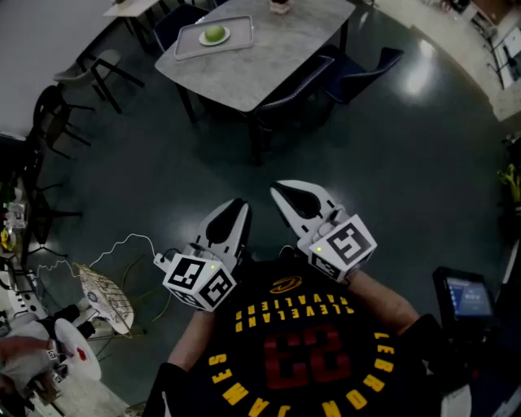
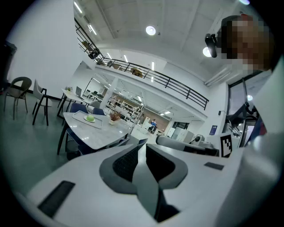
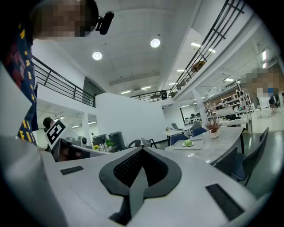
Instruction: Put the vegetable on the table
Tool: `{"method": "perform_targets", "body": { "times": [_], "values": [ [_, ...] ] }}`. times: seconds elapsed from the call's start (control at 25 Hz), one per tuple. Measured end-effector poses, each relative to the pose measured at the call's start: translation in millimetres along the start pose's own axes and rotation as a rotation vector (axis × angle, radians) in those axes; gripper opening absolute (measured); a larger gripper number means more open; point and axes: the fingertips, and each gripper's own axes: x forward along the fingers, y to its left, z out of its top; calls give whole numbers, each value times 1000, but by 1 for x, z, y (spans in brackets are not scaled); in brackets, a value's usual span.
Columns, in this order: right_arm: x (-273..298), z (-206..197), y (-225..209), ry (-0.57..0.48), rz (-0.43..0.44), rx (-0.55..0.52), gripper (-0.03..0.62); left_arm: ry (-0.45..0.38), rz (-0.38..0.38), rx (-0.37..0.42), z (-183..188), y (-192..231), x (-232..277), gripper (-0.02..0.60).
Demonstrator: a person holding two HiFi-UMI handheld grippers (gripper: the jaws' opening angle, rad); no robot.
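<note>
Vegetable lies in the tray at the table's far left corner, well apart from both empty grippers, probably carried level for the approach: left gripper slightly parted, right gripper closed.

Can't name the green vegetable, too small from here. Top edge crops the counter and a plant pot.

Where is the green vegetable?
In the head view the vegetable is near the top, left of centre. It lies in the tray at the left end of the table.
</note>
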Motion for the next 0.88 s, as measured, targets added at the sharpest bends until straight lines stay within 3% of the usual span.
{"method": "perform_targets", "body": {
  "times": [0.36, 0.88],
  "values": [
    [33, 2, 13, -30, -5, 44, 5, 5, 12, -2, 16, 29, -16, 58],
    [173, 7, 39, -17, -74, 58, 5, -10, -19, 27, 84, 159, -43, 58]
  ]
}}
